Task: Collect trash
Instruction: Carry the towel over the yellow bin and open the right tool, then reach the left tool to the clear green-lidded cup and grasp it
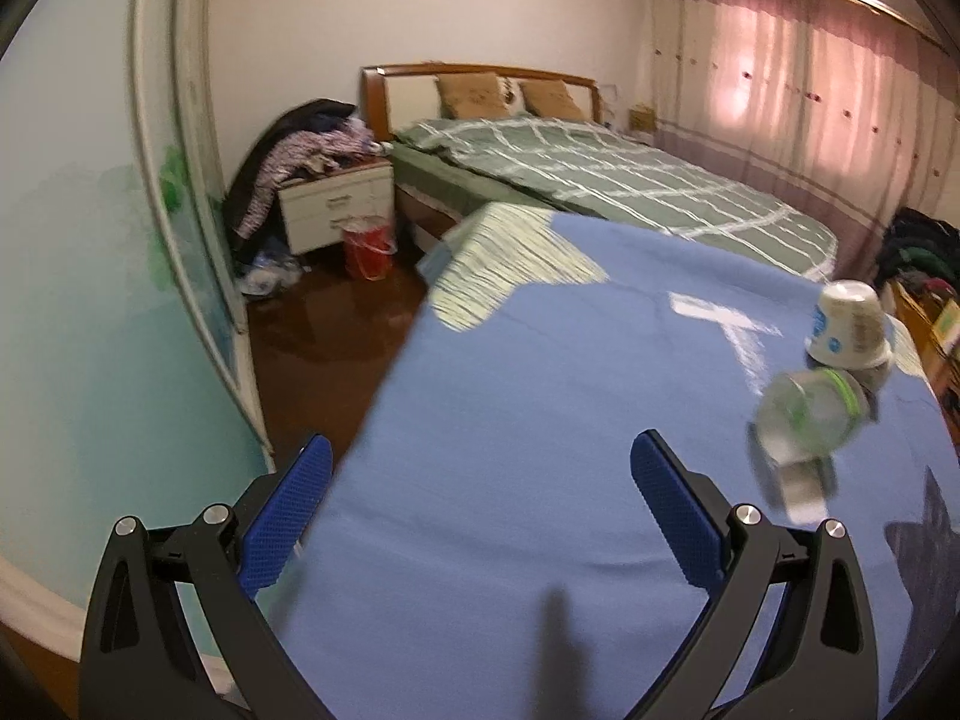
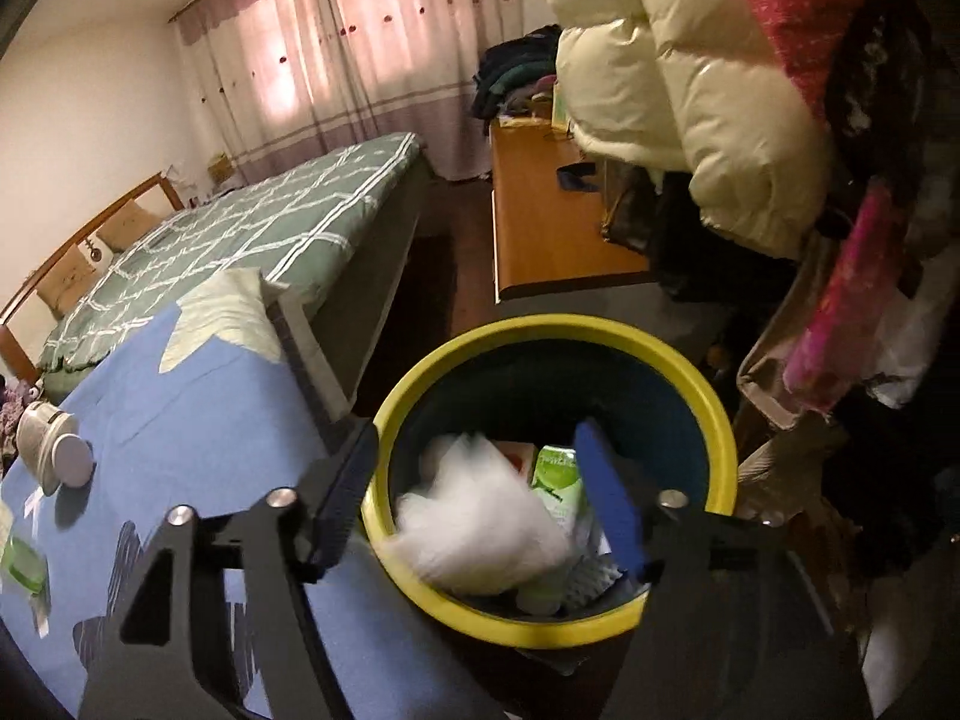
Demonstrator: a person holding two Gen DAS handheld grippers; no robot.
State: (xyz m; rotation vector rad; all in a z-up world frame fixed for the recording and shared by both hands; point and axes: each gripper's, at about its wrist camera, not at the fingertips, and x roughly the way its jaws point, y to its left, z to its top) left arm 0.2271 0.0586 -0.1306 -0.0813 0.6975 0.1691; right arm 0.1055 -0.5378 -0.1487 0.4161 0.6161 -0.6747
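White wad (image 2: 480, 516) blurring, unidentifiable | bin (image 2: 729, 450) holding it plus green packet (image 2: 561, 483) | right gripper (image 2: 480, 501) spreading empty above | left gripper (image 1: 480, 516) gaping empty

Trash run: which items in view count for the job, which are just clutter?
Job:
- yellow-rimmed bin
- white wad inside it
- plastic bottle
- paper cup
- right claw, open over the bin

Clutter:
- green bed
- nightstand
- cream jacket

Black left gripper (image 1: 480, 468), blue ribbed jaws, silver screws
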